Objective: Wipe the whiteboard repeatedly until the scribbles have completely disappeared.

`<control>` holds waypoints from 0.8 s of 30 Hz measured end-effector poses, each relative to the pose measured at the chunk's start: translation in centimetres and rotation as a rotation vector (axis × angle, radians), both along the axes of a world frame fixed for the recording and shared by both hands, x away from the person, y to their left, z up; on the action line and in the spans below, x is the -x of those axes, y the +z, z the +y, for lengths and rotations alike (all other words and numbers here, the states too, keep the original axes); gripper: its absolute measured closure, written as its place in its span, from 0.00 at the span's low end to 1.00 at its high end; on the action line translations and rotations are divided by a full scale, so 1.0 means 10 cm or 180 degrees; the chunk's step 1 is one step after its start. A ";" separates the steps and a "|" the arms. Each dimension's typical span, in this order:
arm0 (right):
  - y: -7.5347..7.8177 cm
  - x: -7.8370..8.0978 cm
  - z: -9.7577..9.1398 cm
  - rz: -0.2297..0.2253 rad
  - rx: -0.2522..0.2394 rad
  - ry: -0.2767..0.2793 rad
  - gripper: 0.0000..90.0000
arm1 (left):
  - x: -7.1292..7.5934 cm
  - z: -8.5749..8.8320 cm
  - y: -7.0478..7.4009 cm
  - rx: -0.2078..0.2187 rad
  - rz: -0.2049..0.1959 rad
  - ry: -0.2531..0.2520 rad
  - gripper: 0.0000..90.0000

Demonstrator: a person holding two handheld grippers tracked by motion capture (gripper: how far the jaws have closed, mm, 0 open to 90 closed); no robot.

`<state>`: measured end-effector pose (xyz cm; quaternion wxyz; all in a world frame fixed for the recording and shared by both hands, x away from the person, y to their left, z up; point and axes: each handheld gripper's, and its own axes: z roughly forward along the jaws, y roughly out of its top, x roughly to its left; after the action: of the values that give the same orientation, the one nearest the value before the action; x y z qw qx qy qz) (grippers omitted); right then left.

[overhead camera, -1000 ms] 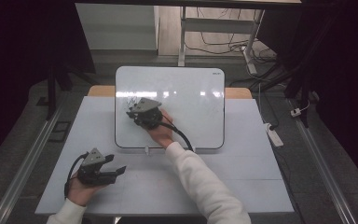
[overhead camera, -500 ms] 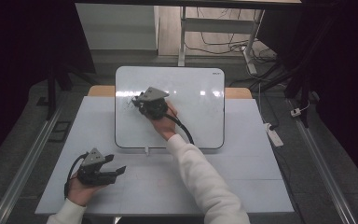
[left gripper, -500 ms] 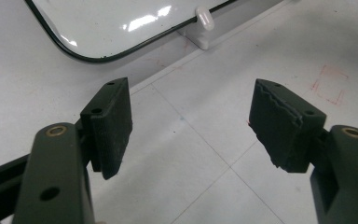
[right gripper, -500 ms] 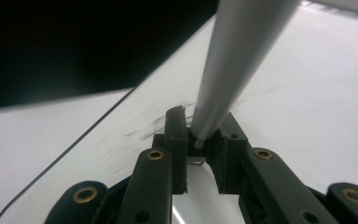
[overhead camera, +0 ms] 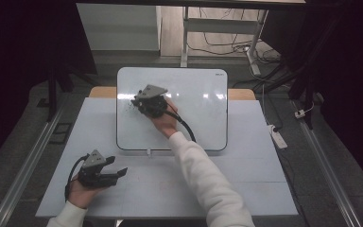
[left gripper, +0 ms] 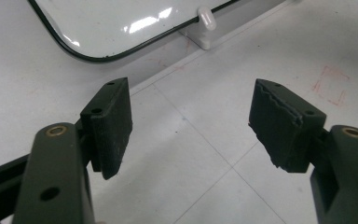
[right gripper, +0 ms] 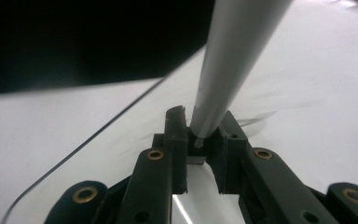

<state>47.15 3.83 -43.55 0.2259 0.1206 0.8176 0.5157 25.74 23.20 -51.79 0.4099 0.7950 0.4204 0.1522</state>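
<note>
A white whiteboard (overhead camera: 203, 104) lies flat at the back middle of the table, with dark scribbles (overhead camera: 128, 107) near its left edge. My right gripper (overhead camera: 141, 103) hovers over those scribbles, shut on a grey pen (right gripper: 233, 60) that sticks out past the jaws toward the board (right gripper: 317, 116). Faint dark strokes (right gripper: 256, 119) show on the board just beyond the jaws. My left gripper (overhead camera: 118, 172) rests low at the table's front left. Its jaws stand wide open (left gripper: 191, 126) with nothing between them, pointing at the board's near corner (left gripper: 121, 18).
A small white clip (left gripper: 205, 21) sits at the whiteboard's near edge. Red pen marks (left gripper: 331, 84) are drawn on the pale table mat (overhead camera: 246, 184). A white power strip (overhead camera: 276, 137) lies off the table's right side. Table legs and cables stand behind.
The right gripper with the pen has moved a little farther up the board and lifted. The left gripper has stayed where it was.
</note>
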 end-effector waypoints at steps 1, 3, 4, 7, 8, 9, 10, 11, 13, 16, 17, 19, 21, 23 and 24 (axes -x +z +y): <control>-0.06 0.07 0.04 -0.0074 0.0128 0.0099 0.86 | 0.00 0.00 0.00 0.0000 -0.0002 0.0002 0.34; 0.00 0.01 0.02 -0.0075 0.0077 0.0030 0.86 | 0.00 0.00 0.00 -0.0003 -0.0002 0.0000 0.34; 0.00 0.01 0.02 -0.0075 0.0077 0.0030 0.86 | 0.01 -0.01 0.00 -0.0010 -0.0009 0.0000 0.34; 0.07 -0.09 -0.04 -0.0015 -0.0162 -0.0202 0.86 | 0.02 -0.01 0.01 -0.0009 -0.0020 0.0000 0.34; 0.02 -0.01 0.01 -0.0069 -0.0067 -0.0146 0.86 | 0.02 -0.01 0.01 -0.0002 -0.0020 0.0000 0.34; 0.02 -0.01 0.01 -0.0069 -0.0067 -0.0146 0.86 | 0.01 -0.01 0.01 -0.0001 -0.0017 0.0003 0.34; -0.10 0.12 0.09 -0.0043 0.0088 0.0073 0.86 | 0.01 0.00 0.01 0.0001 -0.0013 0.0003 0.34; -0.10 0.12 0.09 -0.0043 0.0088 0.0073 0.86 | 0.00 0.00 0.00 0.0007 -0.0004 0.0004 0.34; -0.10 0.13 0.10 -0.0083 0.0129 0.0089 0.86 | 0.00 0.00 0.00 -0.0002 -0.0003 -0.0001 0.34; 0.01 0.01 0.00 -0.0136 -0.0025 -0.0156 0.86 | 0.02 0.00 0.01 -0.0003 -0.0021 0.0003 0.34; 0.06 -0.06 -0.05 -0.0107 -0.0121 -0.0242 0.86 | 0.02 0.00 0.01 0.0007 -0.0023 0.0004 0.34; 0.08 -0.08 -0.08 -0.0028 -0.0220 -0.0274 0.86 | 0.01 0.01 0.01 0.0013 -0.0018 0.0007 0.34; 0.01 0.02 -0.01 -0.0040 -0.0024 -0.0117 0.86 | 0.00 0.01 0.00 0.0016 -0.0008 0.0005 0.34; -0.11 0.14 0.08 -0.0029 0.0141 0.0091 0.86 | 0.00 0.00 0.00 0.0011 -0.0008 -0.0002 0.34; -0.13 0.18 0.10 -0.0090 0.0193 0.0123 0.86 | 0.00 0.00 0.00 0.0006 -0.0007 -0.0003 0.34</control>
<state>45.40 4.85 -44.85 0.2310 0.0906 0.8318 0.4966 25.75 23.17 -51.78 0.4112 0.7947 0.4197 0.1525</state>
